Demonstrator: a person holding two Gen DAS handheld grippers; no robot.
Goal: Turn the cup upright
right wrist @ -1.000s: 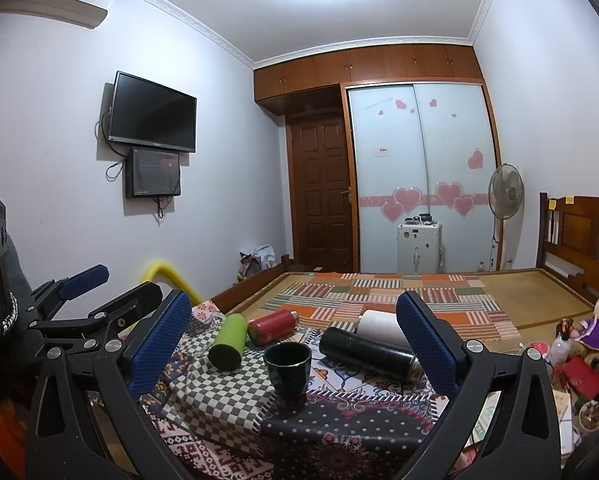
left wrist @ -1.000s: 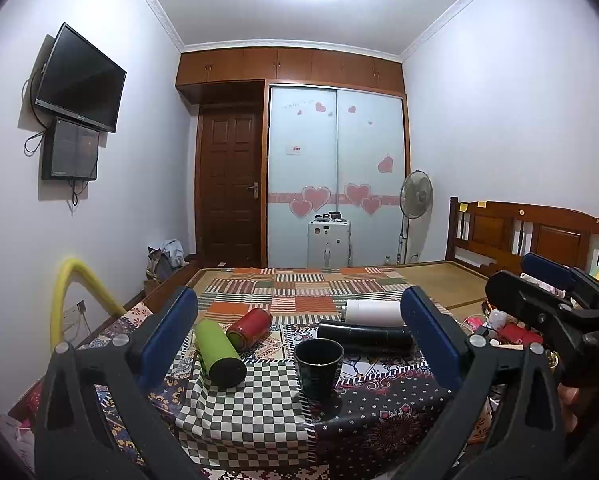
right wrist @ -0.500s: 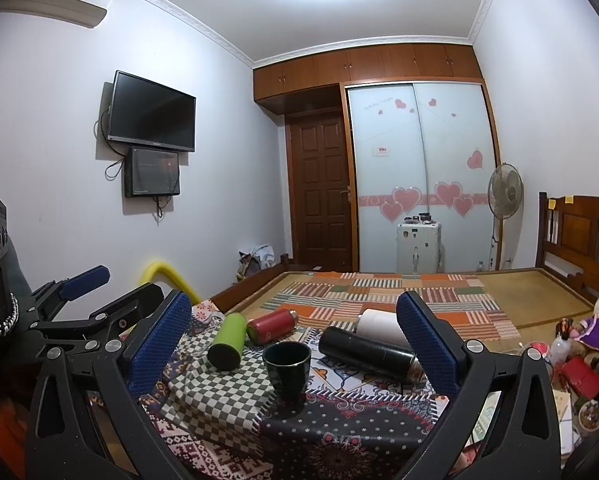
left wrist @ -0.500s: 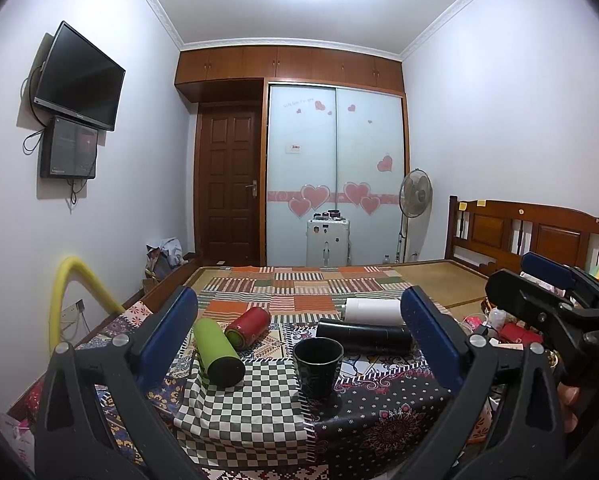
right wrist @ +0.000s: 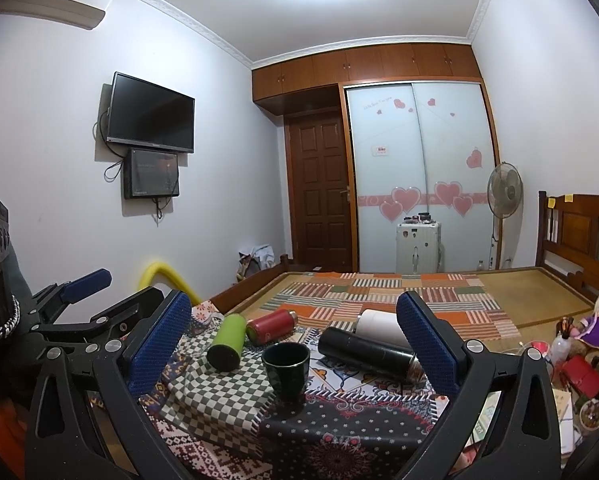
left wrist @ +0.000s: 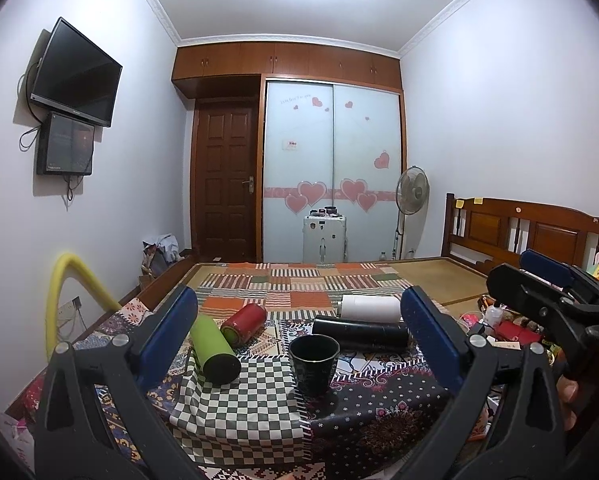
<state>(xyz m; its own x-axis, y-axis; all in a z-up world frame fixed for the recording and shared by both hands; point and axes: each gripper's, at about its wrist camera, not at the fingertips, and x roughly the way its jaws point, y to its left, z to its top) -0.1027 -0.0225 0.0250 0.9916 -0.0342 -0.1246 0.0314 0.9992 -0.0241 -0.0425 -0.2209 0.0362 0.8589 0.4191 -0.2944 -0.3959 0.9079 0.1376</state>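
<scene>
On the patchwork-cloth table (left wrist: 235, 412), the white cylinder (left wrist: 369, 307) lies half hidden; the dark glossy cup (left wrist: 314, 364) stands upright between both grippers' spread, empty jaws.

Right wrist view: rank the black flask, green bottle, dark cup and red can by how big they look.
1. Black flask, clearly the longest.
2. Green bottle.
3. Dark cup, close to the bottle in apparent size; it stands nearer the camera, so their order is unsure.
4. Red can, smallest, though it lies farther back.
</scene>
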